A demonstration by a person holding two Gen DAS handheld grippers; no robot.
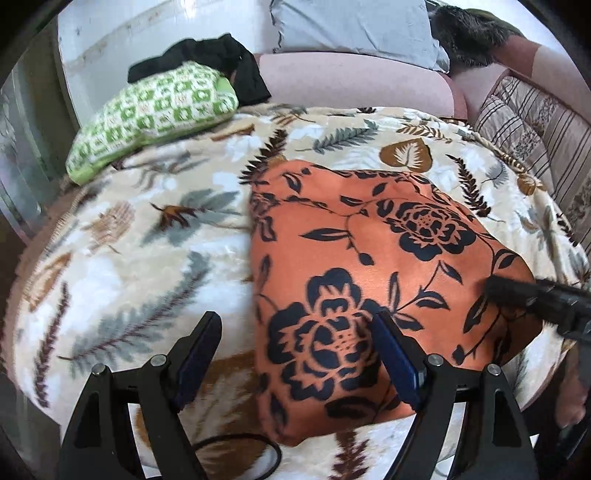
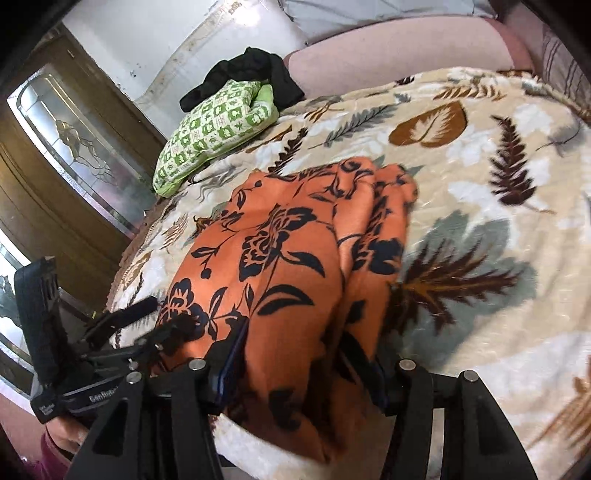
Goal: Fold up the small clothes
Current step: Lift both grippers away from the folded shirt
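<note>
A folded orange garment with black flowers (image 1: pixel 373 273) lies on a leaf-print blanket (image 1: pixel 122 258). My left gripper (image 1: pixel 295 325) is open above the garment's near left edge, one finger over the blanket, one over the cloth. In the right wrist view the garment (image 2: pixel 280 266) lies bunched between my right gripper's (image 2: pixel 295 347) spread fingers, which straddle its near end; the right gripper is open. The right gripper's tip shows in the left wrist view (image 1: pixel 532 295) at the garment's right edge. The left gripper shows in the right wrist view (image 2: pixel 140 325) at the left.
A folded green-and-white patterned cloth (image 1: pixel 155 114) and a black garment (image 1: pixel 218 62) lie at the blanket's far left. A pink cushion (image 1: pixel 351 85), grey pillow (image 1: pixel 354 26) and striped pillow (image 1: pixel 532 122) are behind. A wooden cabinet with glass (image 2: pixel 74 147) stands left.
</note>
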